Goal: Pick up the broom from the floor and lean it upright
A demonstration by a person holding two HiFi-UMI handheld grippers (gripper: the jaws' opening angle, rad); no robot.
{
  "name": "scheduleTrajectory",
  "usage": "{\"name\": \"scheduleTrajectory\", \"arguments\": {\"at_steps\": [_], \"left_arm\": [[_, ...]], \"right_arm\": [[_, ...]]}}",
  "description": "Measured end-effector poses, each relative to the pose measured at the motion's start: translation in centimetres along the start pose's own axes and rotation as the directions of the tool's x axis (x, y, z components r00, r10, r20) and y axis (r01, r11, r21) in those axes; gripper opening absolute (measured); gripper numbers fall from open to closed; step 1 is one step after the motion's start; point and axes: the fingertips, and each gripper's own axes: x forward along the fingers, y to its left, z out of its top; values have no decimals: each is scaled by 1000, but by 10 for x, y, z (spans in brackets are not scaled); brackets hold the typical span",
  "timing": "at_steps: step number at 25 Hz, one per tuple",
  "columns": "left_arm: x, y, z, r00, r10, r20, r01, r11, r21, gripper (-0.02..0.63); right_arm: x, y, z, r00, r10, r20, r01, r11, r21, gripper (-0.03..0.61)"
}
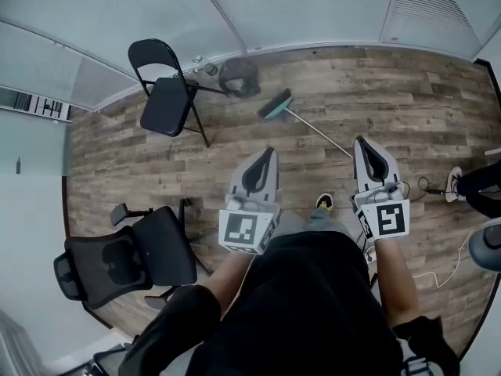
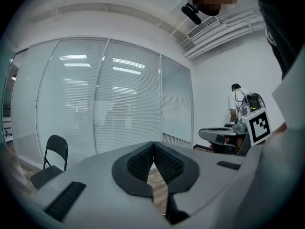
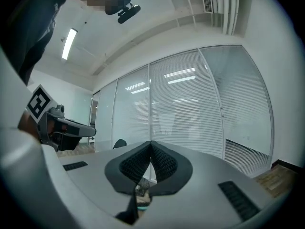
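Left gripper (image 1: 268, 153) and right gripper (image 1: 362, 142) are both clenched shut, empty. Broom (image 1: 276, 106) lies on the wood floor (image 1: 407, 100) upper middle, glass wall (image 1: 305, 6) above it.

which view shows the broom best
The head view: the broom lies on the floor, teal head and handle visible. The left gripper view shows none of it; the right gripper view at most a teal sliver under its claw.
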Motion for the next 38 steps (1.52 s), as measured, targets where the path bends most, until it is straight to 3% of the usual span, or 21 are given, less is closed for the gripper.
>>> {"name": "scheduleTrajectory", "arguments": {"at_steps": [6, 13, 26, 34, 38], "left_arm": [[18, 4, 0, 1000, 13, -10, -13, 1000, 8, 21], [52, 8, -3, 999, -31, -18, 32, 998, 47, 21], [157, 65, -6, 990, -138, -43, 140, 989, 53, 21], [239, 102, -28, 964, -255, -74, 257, 966, 16, 21], [278, 111, -64, 934, -321, -154, 332, 942, 54, 21]], "right_arm": [[2, -24, -7, 1000, -11, -12, 11, 1000, 22, 17], [17, -44, -17, 999, -40, -33, 42, 998, 52, 17], [110, -77, -32, 991, -88, -100, 92, 995, 34, 17], [178, -101, -51, 980, -138, -141, 155, 981, 114, 17], [194, -113, -77, 967, -167, -193, 197, 970, 146, 17]]}}
